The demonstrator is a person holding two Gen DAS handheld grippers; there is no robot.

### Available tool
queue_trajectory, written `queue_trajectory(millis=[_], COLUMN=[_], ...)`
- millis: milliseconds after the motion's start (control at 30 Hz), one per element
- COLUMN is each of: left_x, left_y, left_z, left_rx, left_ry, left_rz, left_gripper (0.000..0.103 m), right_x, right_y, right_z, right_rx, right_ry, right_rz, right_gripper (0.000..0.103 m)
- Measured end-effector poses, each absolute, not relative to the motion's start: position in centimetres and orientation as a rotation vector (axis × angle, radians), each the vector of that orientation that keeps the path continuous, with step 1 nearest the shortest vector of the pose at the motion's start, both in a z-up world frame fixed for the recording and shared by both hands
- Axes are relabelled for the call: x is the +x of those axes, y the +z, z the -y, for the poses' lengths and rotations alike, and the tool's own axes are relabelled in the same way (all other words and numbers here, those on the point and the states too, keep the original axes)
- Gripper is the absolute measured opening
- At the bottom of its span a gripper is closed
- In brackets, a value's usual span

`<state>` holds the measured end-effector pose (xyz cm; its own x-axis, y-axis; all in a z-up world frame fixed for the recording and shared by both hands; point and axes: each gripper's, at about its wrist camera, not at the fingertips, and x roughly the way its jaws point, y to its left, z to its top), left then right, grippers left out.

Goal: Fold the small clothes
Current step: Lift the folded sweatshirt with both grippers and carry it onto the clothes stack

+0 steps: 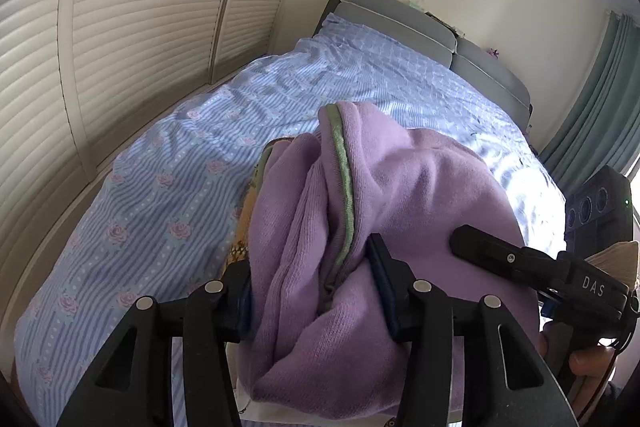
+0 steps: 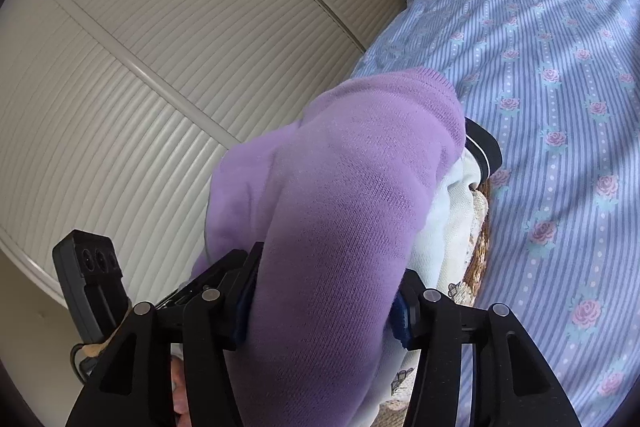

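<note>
Bedroom, bed with blue floral sheet (image 1: 168, 147) filling mid frame. Purple knit garment (image 1: 360, 211) bunched at center, lifted off the bed. Left gripper (image 1: 312, 291) and right gripper (image 2: 320, 291) both clamped on it. White and patterned clothes (image 2: 452, 227) beneath, lower right. Louvered doors (image 2: 160, 67) upper left. No neat fold visible yet; folding looks mostly left.

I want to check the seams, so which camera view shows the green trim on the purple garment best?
The left wrist view. There the green trim runs down the bunched purple garment into the left claw, which is shut on it. The right wrist view shows only plain purple knit in the right claw, with no trim visible.
</note>
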<state>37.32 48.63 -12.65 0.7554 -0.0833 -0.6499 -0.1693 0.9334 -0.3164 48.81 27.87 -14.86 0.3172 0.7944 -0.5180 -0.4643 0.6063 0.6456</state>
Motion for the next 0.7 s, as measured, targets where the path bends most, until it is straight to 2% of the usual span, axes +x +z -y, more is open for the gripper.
queue_trajectory(millis=[133,267,300,400,500,567,700], left_x=[36.3,34.3,33.7,32.0,31.2,31.2,32.6], left_y=[-11.1,-8.5,-7.8,-6.1,-5.7,-5.9,-7.7], left_z=[-48.0,-46.4,-45.8,-43.9,-42.0,-40.9,-40.6], left_rx=[-0.286,-0.187,-0.159,-0.123,-0.094,-0.063,-0.066], left_ry=[0.110,0.169,0.192,0.193,0.160,0.154,0.176], left_rz=[-0.679,-0.596,-0.575,-0.511,-0.471,-0.450,-0.516], left_gripper=[0.072,0.086,0.087,0.088,0.095,0.103,0.103], right_x=[48.3,46.6,45.9,43.8,42.8,43.0,44.0], right_y=[-13.6,-11.4,-10.6,-8.3,-6.2,-5.7,-6.2], right_z=[-27.8,-27.5,-27.2,-25.9,-24.4,-24.4,-26.6], right_rx=[0.350,0.168,0.104,-0.026,-0.027,-0.050,-0.183], right_ry=[0.840,0.765,0.741,0.685,0.751,0.787,0.824], right_rz=[-0.905,-0.823,-0.775,-0.606,-0.468,-0.425,-0.422], right_gripper=[0.062,0.074,0.079,0.083,0.087,0.090,0.090])
